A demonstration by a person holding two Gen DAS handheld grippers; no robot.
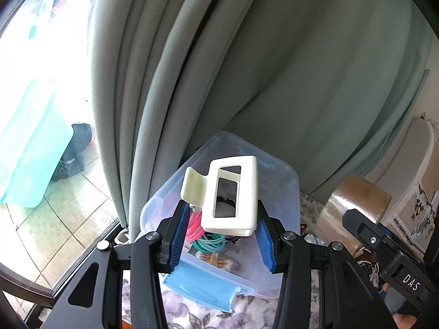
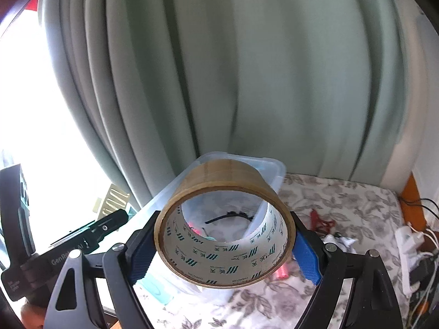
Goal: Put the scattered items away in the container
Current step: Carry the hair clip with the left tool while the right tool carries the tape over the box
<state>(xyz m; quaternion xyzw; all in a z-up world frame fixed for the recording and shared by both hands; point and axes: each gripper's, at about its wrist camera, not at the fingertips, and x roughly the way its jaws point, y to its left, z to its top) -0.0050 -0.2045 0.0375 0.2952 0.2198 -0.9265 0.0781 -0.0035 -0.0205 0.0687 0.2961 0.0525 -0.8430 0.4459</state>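
The clear plastic storage box (image 1: 277, 175) looks smooth and faintly cloudy, with a glossy light-blue plastic latch (image 1: 200, 288) at its six o'clock edge. The cream-white plastic hair claw clip (image 1: 230, 194) has a soft satin sheen. The brown roll of packing tape (image 2: 225, 233) is glossy outside, its printed paper core matt (the lettering is green). Ribbed blue rubbery pads (image 1: 179, 238) line matt black plastic fingers. At twelve o'clock hangs matt sage-green woven cloth curtain (image 1: 274, 68). The floral tablecloth (image 2: 343, 205) looks soft.
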